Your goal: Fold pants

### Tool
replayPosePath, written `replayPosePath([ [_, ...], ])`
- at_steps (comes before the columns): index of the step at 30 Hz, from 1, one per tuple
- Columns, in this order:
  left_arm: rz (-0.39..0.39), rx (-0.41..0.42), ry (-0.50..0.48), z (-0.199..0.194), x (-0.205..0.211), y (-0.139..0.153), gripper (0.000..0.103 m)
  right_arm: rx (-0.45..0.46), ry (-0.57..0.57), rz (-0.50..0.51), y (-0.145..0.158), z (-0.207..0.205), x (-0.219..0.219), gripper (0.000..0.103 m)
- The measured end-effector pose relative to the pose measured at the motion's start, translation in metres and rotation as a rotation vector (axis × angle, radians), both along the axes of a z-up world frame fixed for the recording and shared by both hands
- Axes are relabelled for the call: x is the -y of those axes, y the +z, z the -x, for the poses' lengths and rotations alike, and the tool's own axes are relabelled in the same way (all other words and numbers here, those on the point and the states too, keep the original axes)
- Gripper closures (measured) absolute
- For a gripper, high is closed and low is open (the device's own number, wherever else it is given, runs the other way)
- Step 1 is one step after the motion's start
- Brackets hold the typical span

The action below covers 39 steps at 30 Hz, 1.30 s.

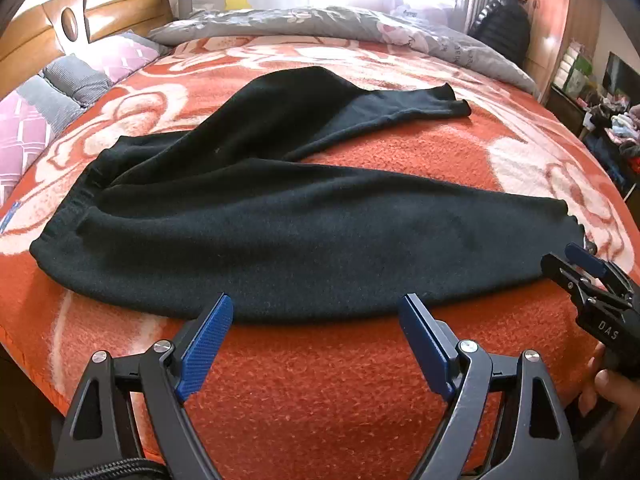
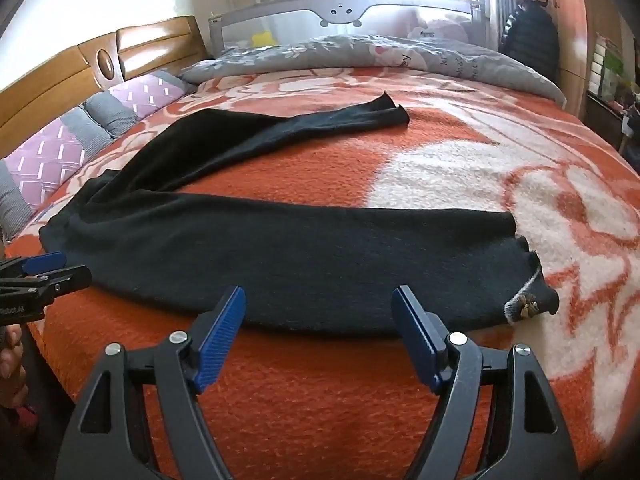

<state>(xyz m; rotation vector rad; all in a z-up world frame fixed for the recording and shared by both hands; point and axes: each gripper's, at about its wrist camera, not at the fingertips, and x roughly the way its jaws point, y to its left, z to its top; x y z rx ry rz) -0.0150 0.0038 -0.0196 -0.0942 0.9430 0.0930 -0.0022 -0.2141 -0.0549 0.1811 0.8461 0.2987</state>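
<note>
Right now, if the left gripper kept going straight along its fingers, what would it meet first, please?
Probably the near leg of the black pants, at its front edge. The open left gripper sits just short of it over the orange blanket; depth is uncertain.

Both wrist cams low, facing pants [image 1: 280, 216]

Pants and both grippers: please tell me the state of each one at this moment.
black pants: unfolded, spread on the orange blanket, legs apart in a V, near leg in front of both grippers.
left gripper: open, holds nothing, at the near leg's edge.
right gripper: open, holds nothing, at the near leg's edge.
</note>
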Motion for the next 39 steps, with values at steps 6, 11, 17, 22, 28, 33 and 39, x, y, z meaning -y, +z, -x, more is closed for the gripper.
replayPosePath([
  [6, -0.003, 0.002, 0.001, 0.0, 0.001, -0.001, 0.017, -0.007, -0.011, -0.001, -0.006, -0.005, 0.009, 0.027],
  [11, -0.005, 0.004, 0.0, 0.0, 0.001, -0.001, 0.017, -0.007, -0.014, 0.0, -0.006, -0.001, 0.007, 0.027],
  [17, -0.003, 0.02, -0.001, 0.002, 0.003, 0.0, 0.017, -0.005, -0.013, 0.0, -0.006, -0.003, 0.008, 0.027],
  [22, -0.001, 0.04, -0.004, 0.005, 0.003, 0.002, 0.017, 0.007, -0.009, -0.003, -0.005, -0.002, 0.007, 0.027],
  [28, -0.003, 0.038, -0.009, 0.004, 0.004, 0.002, 0.017, 0.001, -0.007, -0.006, -0.005, -0.002, 0.004, 0.027],
  [33, 0.001, 0.057, -0.022, 0.006, 0.007, 0.005, 0.017, 0.019, 0.016, -0.051, -0.003, -0.001, 0.004, 0.027],
  [39, 0.001, 0.076, -0.039, 0.009, 0.012, 0.009, 0.017, 0.045, 0.048, -0.052, -0.001, -0.001, -0.003, 0.027],
])
